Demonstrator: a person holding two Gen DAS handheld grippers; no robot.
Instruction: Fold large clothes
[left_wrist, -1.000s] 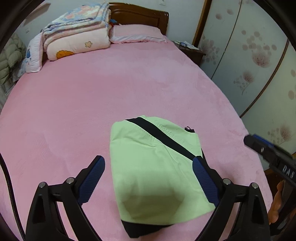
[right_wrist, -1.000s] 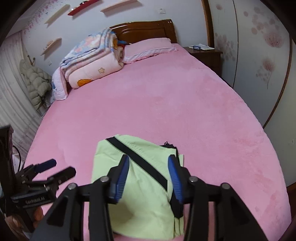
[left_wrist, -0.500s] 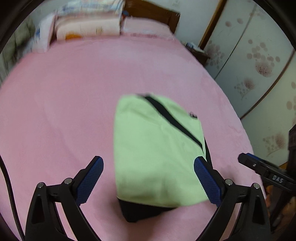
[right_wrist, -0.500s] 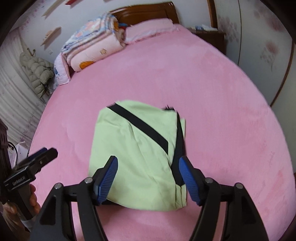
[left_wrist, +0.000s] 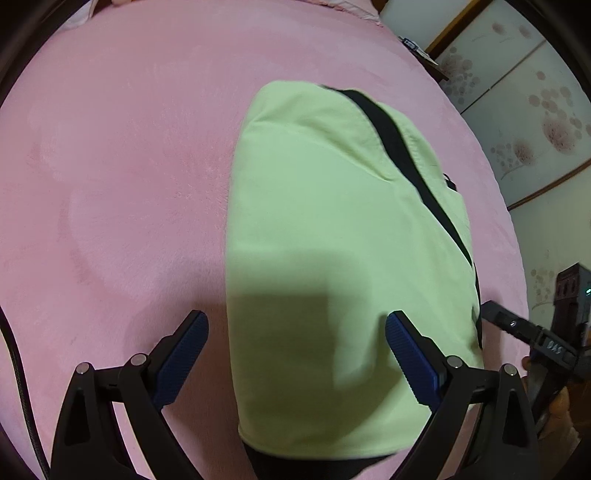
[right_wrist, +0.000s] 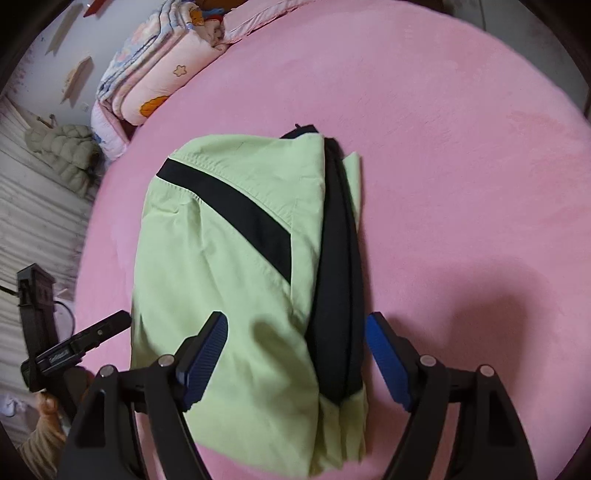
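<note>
Both grippers have dropped closer to the green jacket (left_wrist: 332, 240), which lies folded on the pink bed (left_wrist: 129, 166). Our left gripper (left_wrist: 297, 354) gapes empty over its near-left corner; our right gripper (right_wrist: 295, 354) is opening, astride its near-right edge. Next, we judge, pinch both corners for another fold.

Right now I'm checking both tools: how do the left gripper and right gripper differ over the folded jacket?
The left gripper straddles the light green jacket's left edge; the right gripper straddles its black right edge. The left's jaws look wider; the right's are opening. Both are empty and point down.
</note>
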